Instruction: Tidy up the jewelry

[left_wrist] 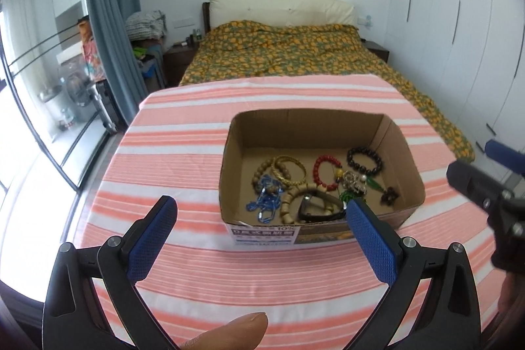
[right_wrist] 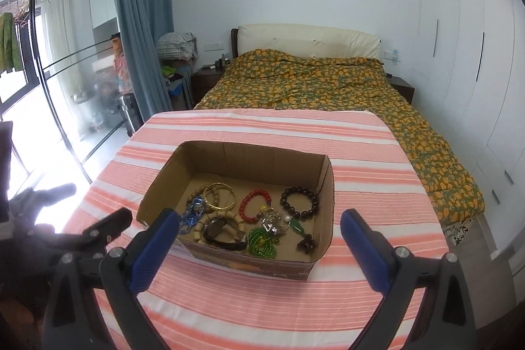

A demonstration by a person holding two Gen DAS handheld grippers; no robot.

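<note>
Both grippers, left and right, hover wide open and empty before the box. Tangled bracelets risk lifting together in one pinch.

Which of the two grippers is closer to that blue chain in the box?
Left. The left gripper sits just in front of the blue chain, outside the box. The right gripper hangs further to the right.

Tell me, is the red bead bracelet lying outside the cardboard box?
No, the red bead bracelet lies on the floor of the cardboard box, between the gold bangle and the dark bead bracelet.
</note>
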